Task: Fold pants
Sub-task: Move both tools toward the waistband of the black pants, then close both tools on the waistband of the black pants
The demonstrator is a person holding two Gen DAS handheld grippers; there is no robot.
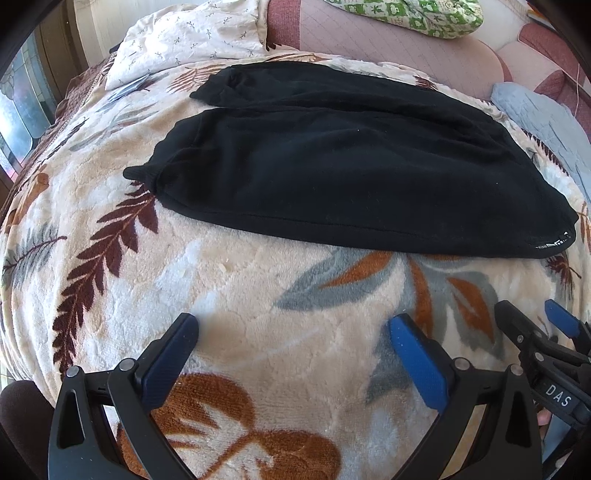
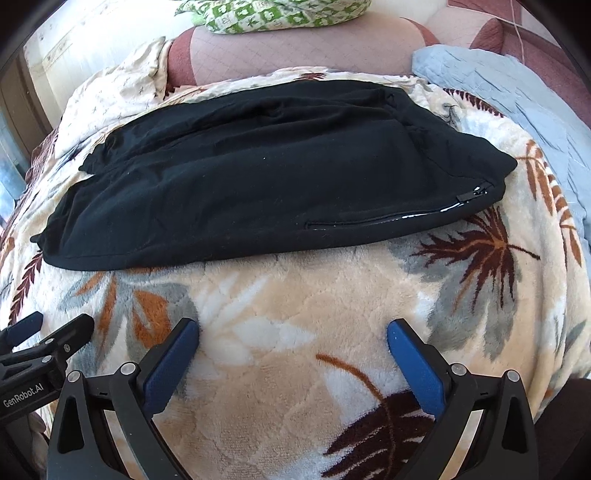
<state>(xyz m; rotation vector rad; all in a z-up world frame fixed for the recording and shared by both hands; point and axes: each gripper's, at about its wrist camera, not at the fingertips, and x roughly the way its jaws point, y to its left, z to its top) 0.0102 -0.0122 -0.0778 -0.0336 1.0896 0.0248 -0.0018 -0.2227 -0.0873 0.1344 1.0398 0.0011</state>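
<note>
Black pants [image 1: 332,166] lie flat on a leaf-patterned fleece blanket [image 1: 258,295], one leg laid over the other, legs to the left and waist to the right. In the right wrist view the pants [image 2: 258,184] show a shiny zip pocket [image 2: 388,221] near the waist end. My left gripper [image 1: 293,332] is open and empty, hovering over the blanket short of the pants' near edge. My right gripper [image 2: 293,332] is open and empty beside it, also short of the near edge. Each gripper shows at the edge of the other's view, the right one [image 1: 532,321] and the left one [image 2: 55,325].
A cream pillow [image 1: 184,37] lies at the back left, a green patterned cushion [image 1: 413,14] at the back, a light blue quilt [image 2: 498,92] at the right. A pink quilted headboard [image 1: 369,40] rises behind. A window [image 1: 22,107] is at the far left.
</note>
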